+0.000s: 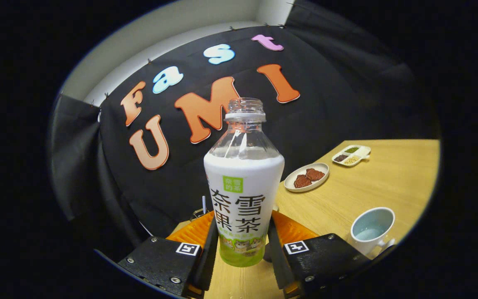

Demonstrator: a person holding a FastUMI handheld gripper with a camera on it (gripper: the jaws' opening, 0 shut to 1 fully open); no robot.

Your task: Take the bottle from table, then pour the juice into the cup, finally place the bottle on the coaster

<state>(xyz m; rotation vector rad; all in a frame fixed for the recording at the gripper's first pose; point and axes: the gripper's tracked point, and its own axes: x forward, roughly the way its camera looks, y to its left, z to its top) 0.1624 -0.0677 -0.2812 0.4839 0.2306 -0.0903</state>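
An uncapped plastic bottle (243,195) with a white and green sleeve and a clear neck stands upright between my fingers. My gripper (242,236) is shut on its lower half, with one finger pressing on each side. The bottle's base sits at or just above the wooden table (388,187); I cannot tell which. A white cup (372,230) with a pale blue inside stands on the table to the right of my right finger, apart from the bottle. The whole scene is tilted, with the table sloping up to the right.
Beyond the bottle to the right lies a small white plate (306,177) holding brown pieces of food. Farther back is a divided white dish (352,155) with grains. Bare tabletop lies between the plate and the cup. The black cloth wall stands close behind the bottle.
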